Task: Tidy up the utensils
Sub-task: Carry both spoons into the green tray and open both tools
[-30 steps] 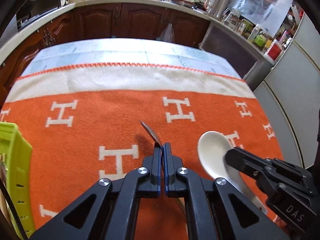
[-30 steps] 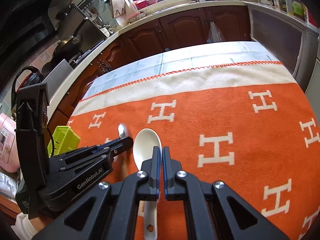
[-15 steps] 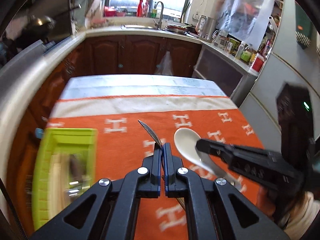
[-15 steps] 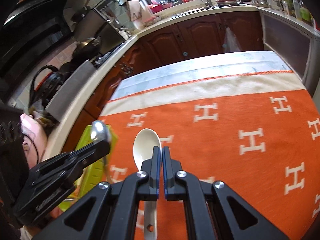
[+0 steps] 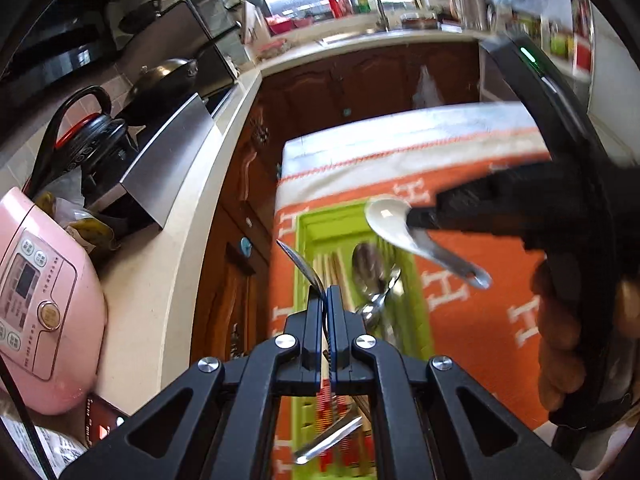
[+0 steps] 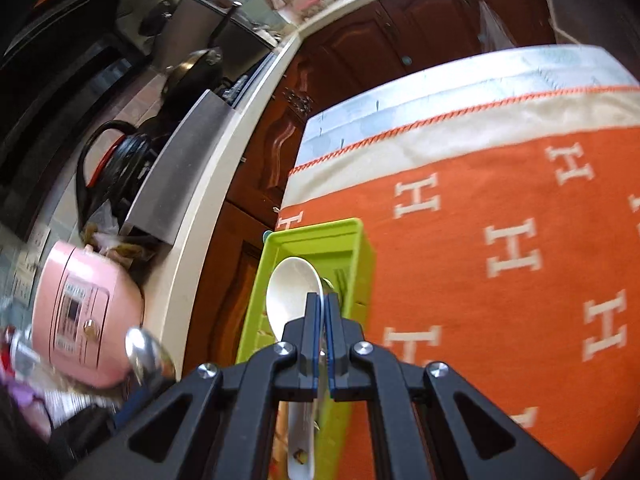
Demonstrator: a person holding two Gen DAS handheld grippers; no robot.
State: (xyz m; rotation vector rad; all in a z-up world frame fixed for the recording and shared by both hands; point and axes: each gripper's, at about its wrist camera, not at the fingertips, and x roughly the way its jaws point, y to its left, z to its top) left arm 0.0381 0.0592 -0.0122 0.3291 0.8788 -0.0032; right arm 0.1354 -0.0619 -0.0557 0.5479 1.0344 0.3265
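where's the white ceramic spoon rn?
Clamped in the right gripper, the white ceramic spoon hangs over the far end of the green utensil tray, at the table's left edge.

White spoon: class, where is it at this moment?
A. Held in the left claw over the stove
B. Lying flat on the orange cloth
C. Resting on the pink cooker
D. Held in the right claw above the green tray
D. The right claw is shut on the white spoon, whose bowl hangs over the green tray, off the cloth.
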